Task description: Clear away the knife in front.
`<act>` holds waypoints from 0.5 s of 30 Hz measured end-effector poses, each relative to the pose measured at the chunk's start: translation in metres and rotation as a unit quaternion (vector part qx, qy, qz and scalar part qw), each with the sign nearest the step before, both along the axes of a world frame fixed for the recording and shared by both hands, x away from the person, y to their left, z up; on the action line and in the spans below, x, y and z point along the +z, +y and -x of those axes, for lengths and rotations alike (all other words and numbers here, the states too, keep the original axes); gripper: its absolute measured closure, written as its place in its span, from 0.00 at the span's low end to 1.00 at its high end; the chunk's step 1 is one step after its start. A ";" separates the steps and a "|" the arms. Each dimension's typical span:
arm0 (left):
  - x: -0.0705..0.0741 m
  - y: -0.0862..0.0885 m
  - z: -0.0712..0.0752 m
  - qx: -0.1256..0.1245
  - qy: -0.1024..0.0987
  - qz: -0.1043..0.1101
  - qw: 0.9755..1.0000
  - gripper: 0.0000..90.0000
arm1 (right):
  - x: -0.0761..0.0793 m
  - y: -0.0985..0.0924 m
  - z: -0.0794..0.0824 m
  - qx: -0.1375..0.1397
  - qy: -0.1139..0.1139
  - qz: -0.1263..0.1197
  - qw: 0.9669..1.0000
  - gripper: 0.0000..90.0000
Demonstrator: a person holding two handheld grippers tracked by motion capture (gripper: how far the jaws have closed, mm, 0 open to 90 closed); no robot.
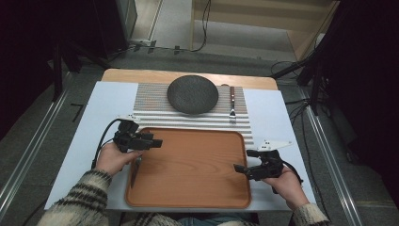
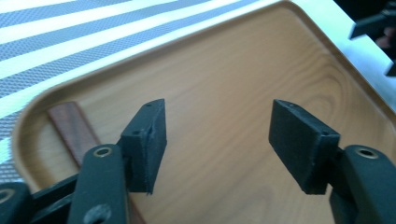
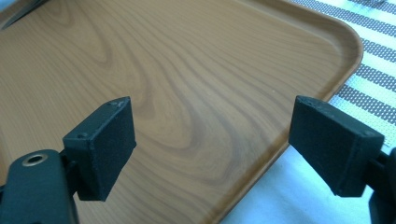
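Left gripper [image 1: 157, 142]: we are seeing it hovering over the left edge of the wooden tray [image 1: 193, 197]; in its own view [image 2: 217, 140] the two black jaws are standing spread apart, with nothing between the pads.
Knife [image 2: 72, 128]: we are seeing a reddish-brown wooden handle lying flat on the tray floor, just inside the tray's left rim; it is lying below and beside the left gripper, not touched by the pads. From above [image 1: 134, 172] it is showing as a thin dark strip along the tray's left side, partly hidden by the hand.
Right gripper [image 1: 240, 168]: we are seeing it held at the tray's right edge, pointing inward; in its own view [image 3: 212, 149] the jaws are gaping wide over bare wood, holding nothing.
Tray: it is sitting on the near part of the table, touching the striped placemat [image 1: 150, 101] behind it.
Plate [image 1: 192, 94]: a dark round plate is resting on the placemat, beyond the tray.
Fork [image 1: 232, 106]: it is lying just right of the plate, on the placemat, with its prongs toward the tray.
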State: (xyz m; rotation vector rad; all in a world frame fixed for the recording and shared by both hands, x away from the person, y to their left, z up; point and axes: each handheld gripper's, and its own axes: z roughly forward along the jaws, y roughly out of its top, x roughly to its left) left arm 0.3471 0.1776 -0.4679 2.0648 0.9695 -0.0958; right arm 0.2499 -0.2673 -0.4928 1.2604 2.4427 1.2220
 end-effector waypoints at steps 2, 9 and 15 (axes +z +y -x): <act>0.001 -0.001 0.006 -0.009 -0.007 0.001 1.000 0.39 | 0.000 0.000 0.000 0.001 0.001 -0.001 1.000 0.15; 0.004 -0.003 0.020 -0.015 -0.025 0.001 1.000 0.37 | 0.000 -0.002 0.002 -0.003 0.000 0.000 1.000 0.15; 0.006 0.002 0.029 -0.018 -0.030 0.007 0.999 0.36 | 0.000 -0.003 0.003 -0.005 0.002 0.000 1.000 0.15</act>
